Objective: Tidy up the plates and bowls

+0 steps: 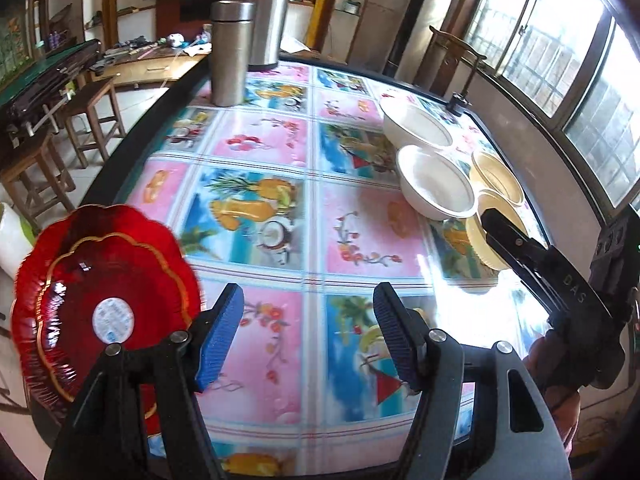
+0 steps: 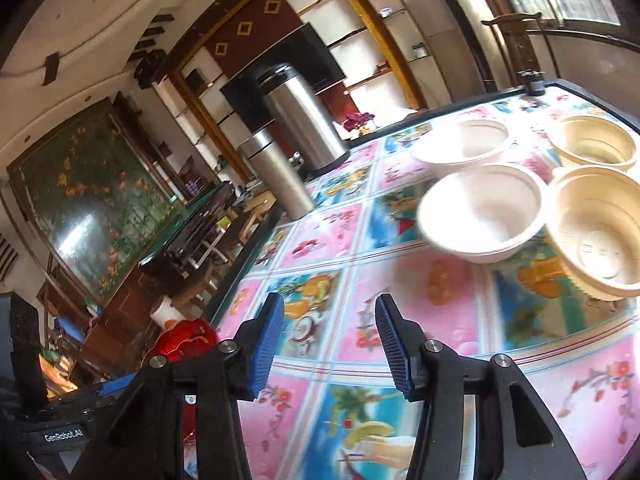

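A stack of red scalloped plates [image 1: 100, 300] with gold rims sits at the table's near left edge, just left of my left gripper [image 1: 308, 336]. That gripper is open over the fruit-patterned cloth with nothing between its blue pads. Two white bowls [image 1: 438, 182] and two cream ribbed bowls [image 1: 498, 176] stand grouped at the right. My right gripper [image 2: 330, 340] is open and empty, short of the nearer white bowl [image 2: 484, 208] and the nearer cream bowl [image 2: 600, 232]. Its black finger [image 1: 494, 226] shows in front of the near cream bowl. The red plates [image 2: 184, 340] show at lower left.
A steel flask [image 1: 232, 52] and a larger steel canister [image 1: 268, 12] stand at the table's far left. A small dark object [image 1: 458, 104] sits at the far right corner. Wooden stools [image 1: 92, 116] stand left of the table [image 1: 280, 140]; windows line the right.
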Demonstrator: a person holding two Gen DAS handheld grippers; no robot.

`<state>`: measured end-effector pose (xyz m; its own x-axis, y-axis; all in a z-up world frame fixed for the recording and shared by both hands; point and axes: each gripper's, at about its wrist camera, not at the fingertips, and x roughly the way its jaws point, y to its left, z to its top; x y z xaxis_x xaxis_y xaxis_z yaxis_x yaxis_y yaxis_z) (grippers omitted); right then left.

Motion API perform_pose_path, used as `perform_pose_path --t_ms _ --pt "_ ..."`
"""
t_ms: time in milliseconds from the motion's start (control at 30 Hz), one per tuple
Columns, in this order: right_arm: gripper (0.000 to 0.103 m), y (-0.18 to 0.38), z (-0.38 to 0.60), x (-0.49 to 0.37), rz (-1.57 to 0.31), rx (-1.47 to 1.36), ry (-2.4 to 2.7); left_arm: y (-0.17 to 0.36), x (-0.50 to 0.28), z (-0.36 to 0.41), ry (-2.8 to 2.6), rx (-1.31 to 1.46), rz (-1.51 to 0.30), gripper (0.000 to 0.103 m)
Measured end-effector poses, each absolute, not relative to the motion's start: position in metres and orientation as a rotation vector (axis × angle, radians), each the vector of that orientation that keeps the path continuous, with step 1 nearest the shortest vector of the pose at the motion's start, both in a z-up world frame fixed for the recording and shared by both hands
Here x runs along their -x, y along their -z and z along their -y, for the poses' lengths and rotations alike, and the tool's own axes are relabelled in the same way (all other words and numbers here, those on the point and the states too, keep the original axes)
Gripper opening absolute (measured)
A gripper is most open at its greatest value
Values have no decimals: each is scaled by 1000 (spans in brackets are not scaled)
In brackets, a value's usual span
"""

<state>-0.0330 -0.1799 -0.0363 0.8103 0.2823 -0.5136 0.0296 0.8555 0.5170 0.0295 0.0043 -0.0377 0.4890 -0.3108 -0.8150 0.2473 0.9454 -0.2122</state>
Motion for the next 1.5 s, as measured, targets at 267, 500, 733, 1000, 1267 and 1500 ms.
perform_pose_path --t_ms 267,500,733,1000,1267,1500 --pt "51 27 291 57 -561 -737 -62 36 -62 63 437 162 -1077 67" --pt "51 36 383 90 -490 -855 107 45 -68 151 540 89 -1140 67" --pt "52 81 404 77 -575 -976 75 71 -82 200 598 162 -1286 66" --pt "52 90 411 77 -561 -1004 40 81 -85 226 600 179 -1328 66" --pt "52 95 409 71 -586 -992 52 83 -91 239 541 141 -1237 66" --pt "49 97 407 63 -603 -972 87 85 -89 247 539 106 -1170 65"
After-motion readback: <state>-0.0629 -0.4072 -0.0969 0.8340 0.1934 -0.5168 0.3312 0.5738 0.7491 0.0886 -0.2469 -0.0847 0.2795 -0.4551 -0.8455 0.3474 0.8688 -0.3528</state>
